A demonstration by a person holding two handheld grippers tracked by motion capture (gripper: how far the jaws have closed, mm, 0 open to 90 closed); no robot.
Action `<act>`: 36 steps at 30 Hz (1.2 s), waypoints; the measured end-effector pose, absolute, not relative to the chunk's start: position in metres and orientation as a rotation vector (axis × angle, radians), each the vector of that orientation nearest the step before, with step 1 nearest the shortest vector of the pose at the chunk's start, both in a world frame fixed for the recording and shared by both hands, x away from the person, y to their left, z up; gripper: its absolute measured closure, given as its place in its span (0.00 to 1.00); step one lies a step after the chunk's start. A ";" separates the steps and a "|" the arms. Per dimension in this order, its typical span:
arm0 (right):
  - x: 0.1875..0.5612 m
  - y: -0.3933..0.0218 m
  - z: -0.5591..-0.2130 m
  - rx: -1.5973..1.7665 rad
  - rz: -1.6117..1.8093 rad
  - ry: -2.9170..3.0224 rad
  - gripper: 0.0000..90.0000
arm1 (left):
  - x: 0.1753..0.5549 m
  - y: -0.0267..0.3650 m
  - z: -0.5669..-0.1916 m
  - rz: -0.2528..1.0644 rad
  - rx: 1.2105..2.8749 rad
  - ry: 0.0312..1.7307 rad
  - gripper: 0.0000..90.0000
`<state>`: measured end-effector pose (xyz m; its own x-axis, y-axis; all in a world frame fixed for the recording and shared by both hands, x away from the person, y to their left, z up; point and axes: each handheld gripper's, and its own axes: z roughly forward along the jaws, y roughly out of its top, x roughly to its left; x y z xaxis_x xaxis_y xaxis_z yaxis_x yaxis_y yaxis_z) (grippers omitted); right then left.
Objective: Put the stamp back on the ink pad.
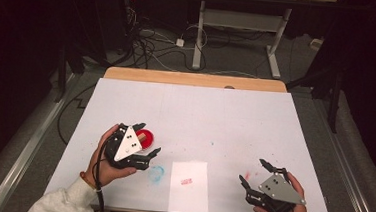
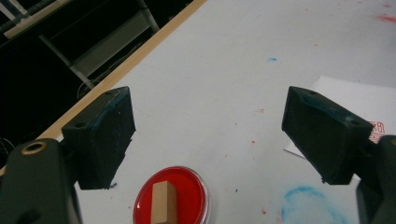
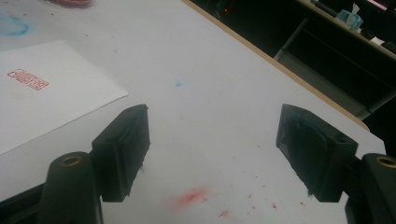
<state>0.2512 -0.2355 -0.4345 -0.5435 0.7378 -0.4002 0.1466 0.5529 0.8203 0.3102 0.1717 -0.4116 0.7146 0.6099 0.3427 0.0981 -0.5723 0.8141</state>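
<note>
A round red ink pad (image 1: 148, 136) (image 2: 171, 196) lies on the white table at the left, with a small wooden stamp block (image 2: 163, 203) standing on it. My left gripper (image 1: 146, 139) (image 2: 210, 140) hovers over the pad, open, with nothing between its jaws. A white sheet of paper (image 1: 189, 186) (image 2: 355, 100) (image 3: 42, 88) lies at the front middle and bears a red stamp mark (image 1: 186, 181) (image 3: 27, 79). My right gripper (image 1: 254, 173) (image 3: 212, 149) stands open above bare table at the front right.
A blue ink smear (image 1: 156, 174) (image 2: 308, 205) sits between pad and paper. Red specks (image 3: 194, 196) dot the table near the right gripper. The table's wooden far edge (image 1: 195, 79) borders a dark floor with cables and a desk frame (image 1: 236, 34).
</note>
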 end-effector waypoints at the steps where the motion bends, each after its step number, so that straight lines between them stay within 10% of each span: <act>1: 0.251 -0.235 -0.435 0.712 0.971 2.016 0.29 | 0.309 0.172 -0.413 0.788 2.090 0.534 0.18; 36: 0.253 -0.231 -0.439 0.703 0.970 2.037 0.28 | 0.287 0.226 -0.455 0.823 2.159 0.612 0.18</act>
<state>0.2530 -0.2308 -0.4392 -0.5603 0.7275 -0.3959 0.1508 0.5596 0.8149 0.2875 0.2257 -0.4553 0.6812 0.6354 0.3637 0.1649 -0.6172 0.7694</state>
